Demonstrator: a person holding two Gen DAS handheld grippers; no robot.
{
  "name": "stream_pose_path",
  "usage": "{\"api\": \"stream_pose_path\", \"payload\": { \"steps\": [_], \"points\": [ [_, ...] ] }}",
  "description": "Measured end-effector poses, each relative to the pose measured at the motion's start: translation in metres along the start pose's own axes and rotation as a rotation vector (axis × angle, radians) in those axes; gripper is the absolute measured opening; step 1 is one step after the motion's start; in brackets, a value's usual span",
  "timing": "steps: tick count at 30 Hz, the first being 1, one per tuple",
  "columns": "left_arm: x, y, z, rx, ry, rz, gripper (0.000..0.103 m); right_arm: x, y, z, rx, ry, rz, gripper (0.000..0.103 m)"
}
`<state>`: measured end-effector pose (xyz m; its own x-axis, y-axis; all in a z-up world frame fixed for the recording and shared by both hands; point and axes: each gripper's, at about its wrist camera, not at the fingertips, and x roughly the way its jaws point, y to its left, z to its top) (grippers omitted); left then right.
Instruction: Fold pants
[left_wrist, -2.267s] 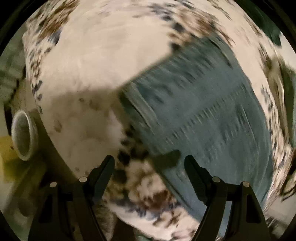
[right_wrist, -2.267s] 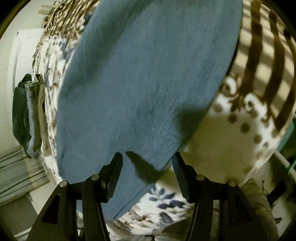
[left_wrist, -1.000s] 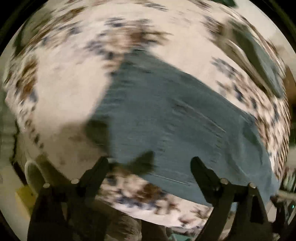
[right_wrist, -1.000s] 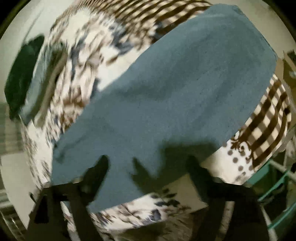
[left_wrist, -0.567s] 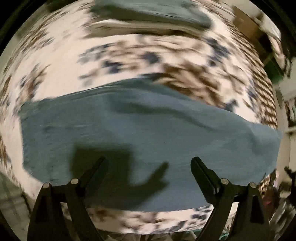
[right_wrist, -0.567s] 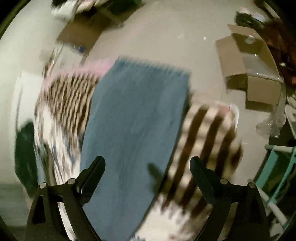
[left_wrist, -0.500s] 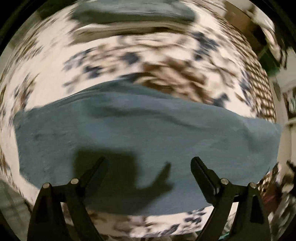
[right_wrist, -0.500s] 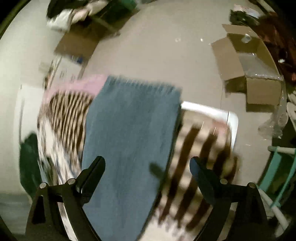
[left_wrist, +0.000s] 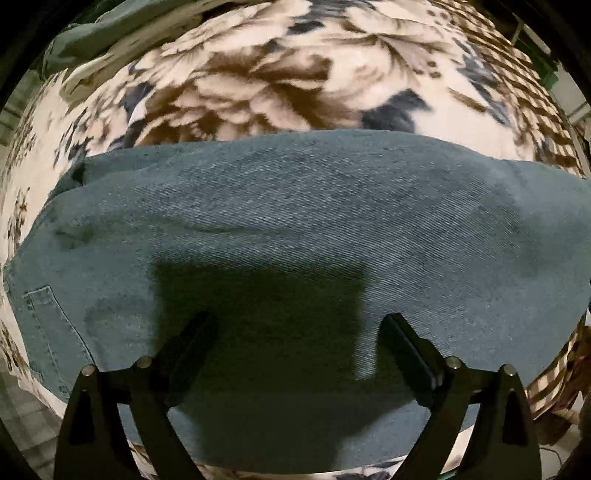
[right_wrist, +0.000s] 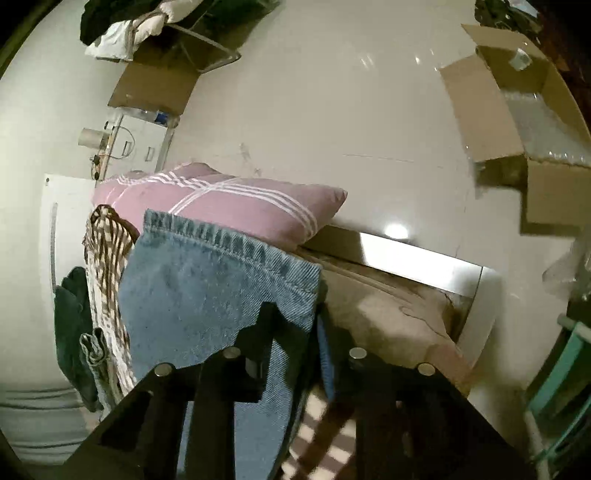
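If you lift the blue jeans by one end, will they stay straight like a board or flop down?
Probably flop. The jeans lie soft and rumpled on the flowery blanket, following its bumps. At the hem, where the right gripper pinches them, the cloth bends over rather than standing stiff. The thick denim weave suggests they are fairly heavy, so the free end would likely sag and drag.

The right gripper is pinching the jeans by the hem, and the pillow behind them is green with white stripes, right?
Not quite. The right gripper does pinch the jeans near the hem, but the pillow behind them is pink with white stripes, as the right wrist view shows.
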<state>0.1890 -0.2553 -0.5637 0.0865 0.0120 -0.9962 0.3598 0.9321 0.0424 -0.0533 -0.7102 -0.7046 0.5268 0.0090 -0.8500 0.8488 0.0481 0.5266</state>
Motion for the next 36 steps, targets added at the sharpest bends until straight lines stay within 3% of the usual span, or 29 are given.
{"api": "stream_pose_path", "payload": {
  "steps": [2, 4, 5, 6, 9, 14, 19, 23, 29, 31, 32, 33, 36],
  "points": [
    [0.001, 0.001, 0.0, -0.001, 0.005, 0.002, 0.097, -0.012, 0.004, -0.013, -0.024, 0.02, 0.009, 0.024],
    [0.001, 0.002, 0.001, -0.003, 0.008, 0.004, 0.098, -0.023, 0.004, -0.03, -0.03, 0.062, 0.035, 0.041],
    [0.002, 0.001, 0.002, -0.005, 0.01, 0.005, 0.099, -0.023, 0.003, -0.04, -0.024, 0.084, 0.064, 0.058],
    [0.003, 0.001, 0.002, -0.008, 0.011, 0.005, 0.099, -0.02, 0.002, -0.047, -0.019, 0.107, 0.089, 0.063],
    [0.007, -0.004, 0.005, -0.016, 0.014, 0.006, 0.101, 0.003, -0.005, -0.065, -0.013, 0.179, 0.107, 0.063],
    [0.014, 0.009, 0.006, -0.02, 0.017, -0.002, 0.103, 0.022, 0.0, -0.063, 0.003, 0.125, 0.225, 0.066],
    [0.024, 0.018, 0.008, -0.04, 0.026, -0.035, 0.103, 0.038, 0.011, -0.054, 0.008, 0.103, 0.294, 0.066],
    [0.031, 0.027, 0.012, -0.068, 0.037, -0.061, 0.103, 0.037, 0.011, -0.055, 0.036, 0.087, 0.437, 0.066],
    [0.036, 0.031, 0.01, -0.085, 0.022, -0.05, 0.103, 0.054, 0.008, -0.053, 0.048, 0.083, 0.451, 0.065],
    [0.037, 0.034, 0.01, -0.083, 0.022, -0.054, 0.103, 0.051, 0.014, -0.054, 0.04, 0.069, 0.472, 0.053],
    [0.036, 0.033, 0.008, -0.083, 0.022, -0.055, 0.103, 0.048, 0.018, -0.056, 0.022, 0.06, 0.488, 0.036],
    [0.036, 0.033, 0.008, -0.083, 0.023, -0.054, 0.103, 0.046, 0.021, -0.056, -0.004, 0.051, 0.488, 0.032],
    [0.035, 0.031, 0.009, -0.084, 0.026, -0.05, 0.103, 0.047, 0.027, -0.058, -0.045, 0.045, 0.459, 0.032]
  ]
}}
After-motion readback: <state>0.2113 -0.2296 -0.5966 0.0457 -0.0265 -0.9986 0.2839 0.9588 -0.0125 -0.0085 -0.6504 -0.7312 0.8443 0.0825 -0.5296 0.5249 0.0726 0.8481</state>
